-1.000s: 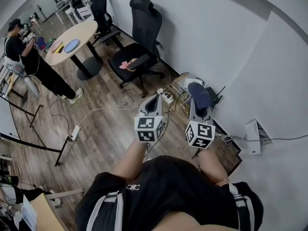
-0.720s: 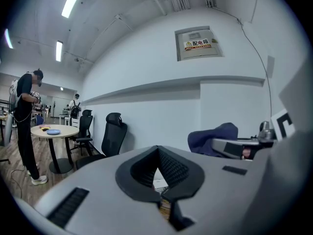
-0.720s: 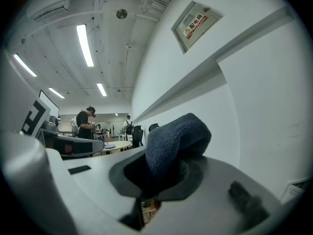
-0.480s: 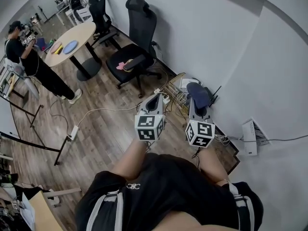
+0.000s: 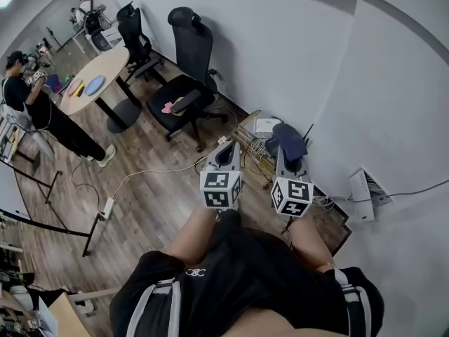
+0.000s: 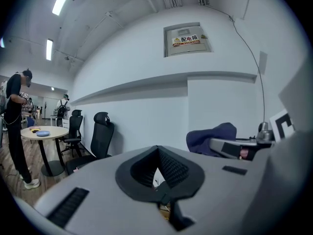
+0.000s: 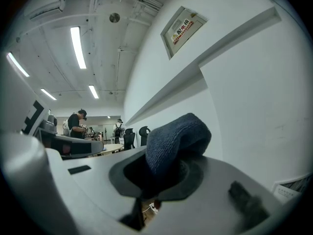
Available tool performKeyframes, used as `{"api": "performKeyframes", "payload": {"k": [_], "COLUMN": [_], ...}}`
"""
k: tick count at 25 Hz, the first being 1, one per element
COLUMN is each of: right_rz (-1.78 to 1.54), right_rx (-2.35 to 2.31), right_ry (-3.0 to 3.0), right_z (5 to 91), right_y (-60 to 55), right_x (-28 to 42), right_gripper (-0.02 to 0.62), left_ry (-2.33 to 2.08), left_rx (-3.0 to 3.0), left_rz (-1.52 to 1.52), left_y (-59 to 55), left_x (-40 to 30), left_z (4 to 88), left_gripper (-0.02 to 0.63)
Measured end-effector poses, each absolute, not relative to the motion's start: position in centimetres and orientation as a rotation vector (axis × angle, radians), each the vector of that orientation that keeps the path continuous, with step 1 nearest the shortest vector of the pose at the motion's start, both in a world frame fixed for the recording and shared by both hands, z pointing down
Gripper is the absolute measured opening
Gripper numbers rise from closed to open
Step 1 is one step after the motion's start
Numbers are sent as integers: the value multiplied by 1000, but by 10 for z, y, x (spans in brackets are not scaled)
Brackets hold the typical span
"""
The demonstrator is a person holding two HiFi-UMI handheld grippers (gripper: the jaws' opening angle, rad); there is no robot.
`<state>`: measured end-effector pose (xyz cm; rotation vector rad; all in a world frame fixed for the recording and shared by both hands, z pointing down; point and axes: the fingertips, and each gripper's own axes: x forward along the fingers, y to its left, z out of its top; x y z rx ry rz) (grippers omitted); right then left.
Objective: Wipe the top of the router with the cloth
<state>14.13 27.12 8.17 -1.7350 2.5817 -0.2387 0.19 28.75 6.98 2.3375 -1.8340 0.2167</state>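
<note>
My right gripper (image 5: 288, 148) is shut on a dark blue cloth (image 5: 289, 137), which bulges out of its jaws (image 7: 177, 140). It hangs over the floor near the wall corner. Just right of the cloth a thin black antenna (image 5: 306, 133) sticks up from a dark device on the floor, which looks like the router; the cloth and gripper hide most of its body. My left gripper (image 5: 225, 149) is held beside the right one, shut, with nothing between its fingers (image 6: 157, 170). The cloth (image 6: 211, 134) also shows at the right of the left gripper view.
A white box-like device (image 5: 265, 126) and a wire rack (image 5: 251, 133) with cables stand by the wall. A power strip (image 5: 223, 140) lies on the wood floor. A white wall box (image 5: 360, 192) hangs at right. Black office chairs (image 5: 184, 83), a round table (image 5: 91, 76) and a person (image 5: 31, 100) are further left.
The head view has shifted, so the chairs and table sit further left and up. Both grippers keep their side-by-side pose, and the cloth stays in the right one.
</note>
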Motion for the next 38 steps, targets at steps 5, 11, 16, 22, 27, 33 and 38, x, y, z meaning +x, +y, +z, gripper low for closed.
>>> {"api": "performKeyframes", "payload": {"k": [5,11,16,22,27,33,38], "right_rz": [-229,-221,-175,-203,-238,-277,-339], "right_rx": [-1773,-1805,-1846,-1898,-1923,-1973,-2043], "right_ry": [2563,2567,2580,2589,2616,2613,2586], "right_z": [87,92,94,105,118,130,148], "right_y": [260,236,206,172,134,80,33], "right_x": [146,145,143,142,136,127,121], "right_gripper": [44,44,44,44,45,44,44], "left_ry": [-1811,-1777,-1766,-1720,-1705,-1662,-1600], "left_rx": [2360,2371,2358,2348,2328,2326,2350], "left_rz": [199,173,170,172,206,256,286], "left_y": [273,248,217,181,144,86,29], "left_x": [3,4,-3,-6,-12,-19,-26], "left_z": [76,84,93,104,118,133,143], "left_gripper": [5,5,5,5,5,5,5]}}
